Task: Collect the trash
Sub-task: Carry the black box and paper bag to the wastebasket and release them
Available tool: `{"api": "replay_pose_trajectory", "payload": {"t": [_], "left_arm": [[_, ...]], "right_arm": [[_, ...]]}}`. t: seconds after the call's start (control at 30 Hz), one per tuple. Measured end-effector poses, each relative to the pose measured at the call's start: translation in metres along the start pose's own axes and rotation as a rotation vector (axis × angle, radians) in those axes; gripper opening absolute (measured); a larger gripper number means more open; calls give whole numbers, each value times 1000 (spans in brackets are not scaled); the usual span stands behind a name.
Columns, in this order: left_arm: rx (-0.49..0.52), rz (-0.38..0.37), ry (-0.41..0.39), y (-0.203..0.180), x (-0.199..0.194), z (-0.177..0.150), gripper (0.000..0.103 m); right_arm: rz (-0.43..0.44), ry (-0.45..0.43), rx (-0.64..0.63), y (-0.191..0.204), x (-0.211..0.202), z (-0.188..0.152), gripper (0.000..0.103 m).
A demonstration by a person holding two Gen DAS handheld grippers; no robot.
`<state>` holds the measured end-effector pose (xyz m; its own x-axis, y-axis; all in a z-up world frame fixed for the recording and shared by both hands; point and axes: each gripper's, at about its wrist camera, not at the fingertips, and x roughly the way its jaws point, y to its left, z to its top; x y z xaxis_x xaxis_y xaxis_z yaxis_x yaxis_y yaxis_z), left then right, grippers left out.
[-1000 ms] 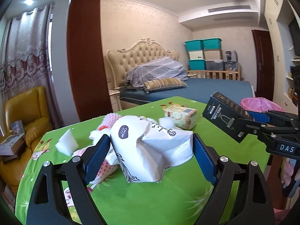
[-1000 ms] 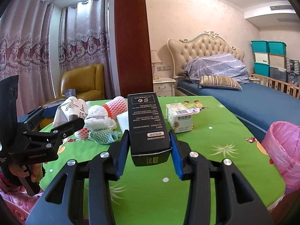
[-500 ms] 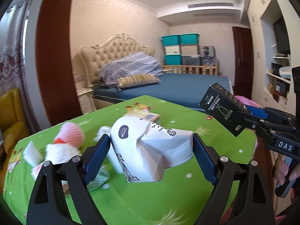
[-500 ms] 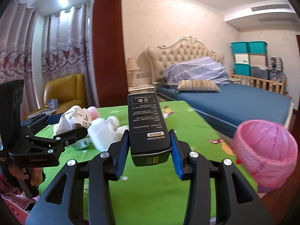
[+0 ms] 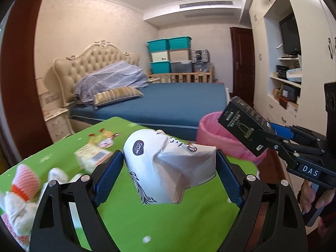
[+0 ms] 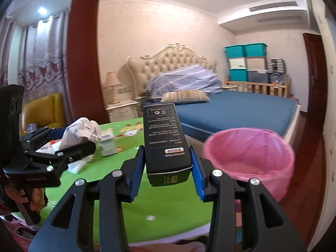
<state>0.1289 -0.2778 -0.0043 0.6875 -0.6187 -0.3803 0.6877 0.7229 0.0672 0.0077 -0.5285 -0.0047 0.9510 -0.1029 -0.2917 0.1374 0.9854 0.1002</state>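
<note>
- Black box [image 6: 167, 145] clenched between the blue pads of the right gripper [image 6: 168, 166]; its long axis runs straight up the frame away from the camera — printed face up, near end between the jaws
- Pink-lined bin [image 6: 250, 159] sits right of centre in the right wrist view, just beside the box's near end and lower; its mouth is open and in full view; right hand clearly the nearer to it
- Crumpled white paper cup [image 5: 168, 168] gripped sideways in the left gripper [image 5: 169, 177], jaws wide but pressing on it; bin [image 5: 212, 134] lies to the upper right of it, partly behind the box [image 5: 245, 126]
- In the way, as I judge — the right gripper and box cross between cup and bin
- Green table [image 5: 130, 216] below; small carton [image 5: 92, 157] and soft litter [image 5: 23, 191] remain at lower left; bed [image 5: 159, 105] beyond
</note>
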Motion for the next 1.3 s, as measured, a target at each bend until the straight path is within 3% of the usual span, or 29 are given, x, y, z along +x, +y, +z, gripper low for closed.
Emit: {"api": "replay_pose_trajectory", "payload": {"t": [0.33,0.53,0.8,0.83,0.87,0.9,1.03,1.3], "left_arm": [[15,-139,6,-54,73,44,82],[1,-232,44,-83,128,66,82],[-38,-258,88,-105,188,91,82],[-35,-255,87,-108,192,93,84],[-35,-246,83,-109,194,97,87],[-43,-240,71,-109,194,100,87],[-77,-231,50,-98,183,101,89],[-32,-68,16,-54,115,68,89]], "right_arm": [[-173,47,25,-87,17,-2,41],[-211,36,34,-123,24,3,41],[-247,17,63,-154,41,11,43],[-246,15,72,-158,44,10,51],[-240,14,78,-161,47,8,72],[-241,7,79,-161,47,6,78],[-267,7,93,-162,40,-4,79],[-234,1,141,-136,16,-16,79]]}}
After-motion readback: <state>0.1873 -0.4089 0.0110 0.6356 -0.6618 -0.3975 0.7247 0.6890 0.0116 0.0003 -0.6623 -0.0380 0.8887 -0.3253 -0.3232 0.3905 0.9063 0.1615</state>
